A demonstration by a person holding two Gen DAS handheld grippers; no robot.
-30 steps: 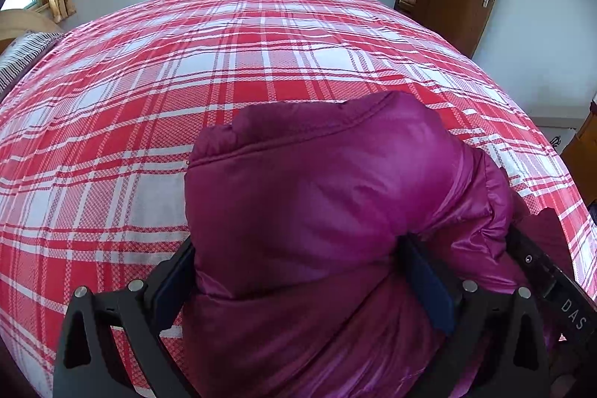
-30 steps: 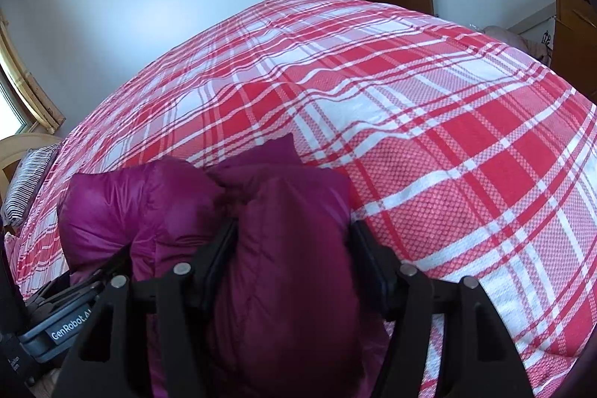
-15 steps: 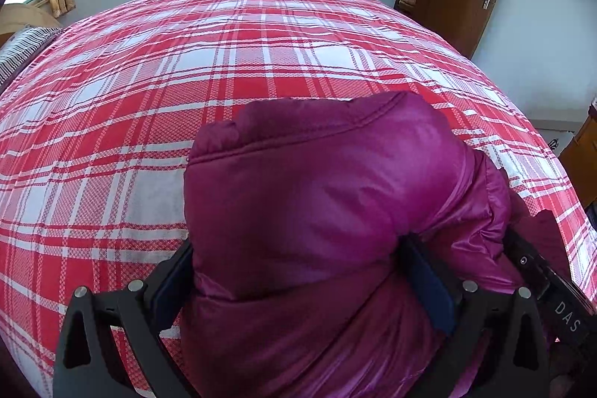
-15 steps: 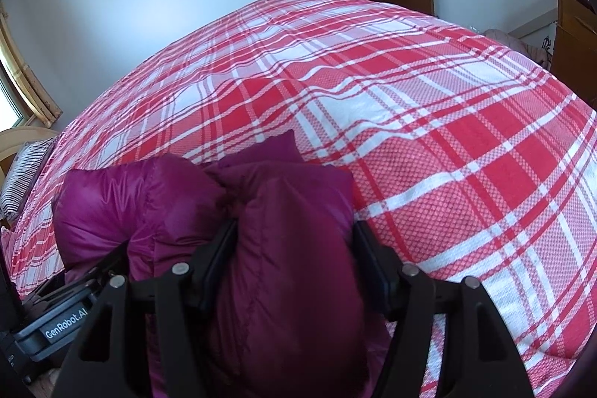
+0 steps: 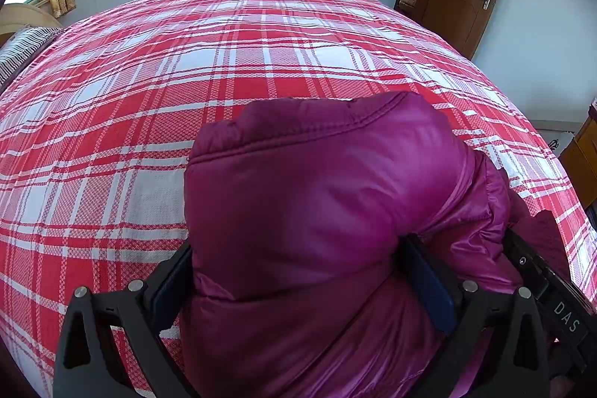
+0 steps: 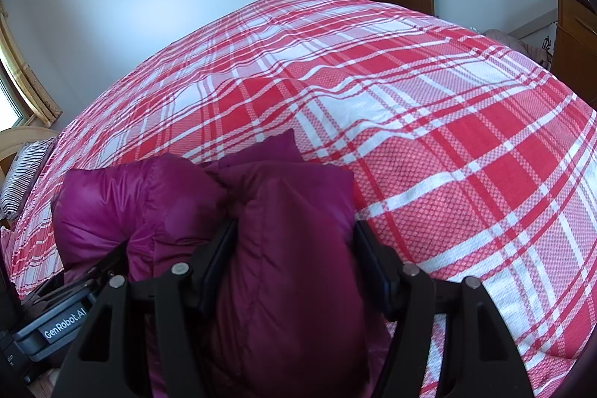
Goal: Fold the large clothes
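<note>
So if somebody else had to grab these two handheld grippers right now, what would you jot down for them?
Left gripper: shut on the puffy magenta jacket, thick padding bulging between its pads.
Right gripper: shut on another bunch of the same jacket.
Both grips sit side by side at the near edge of the red plaid bed, with the rest of the bed bare in front of them.
Done: the jacket is gathered and gripped in both grippers.
Left: it is bunched, not neatly folded. Probably lay it out on the bed, then fold it; how far the folding has got cannot be told from here.
</note>
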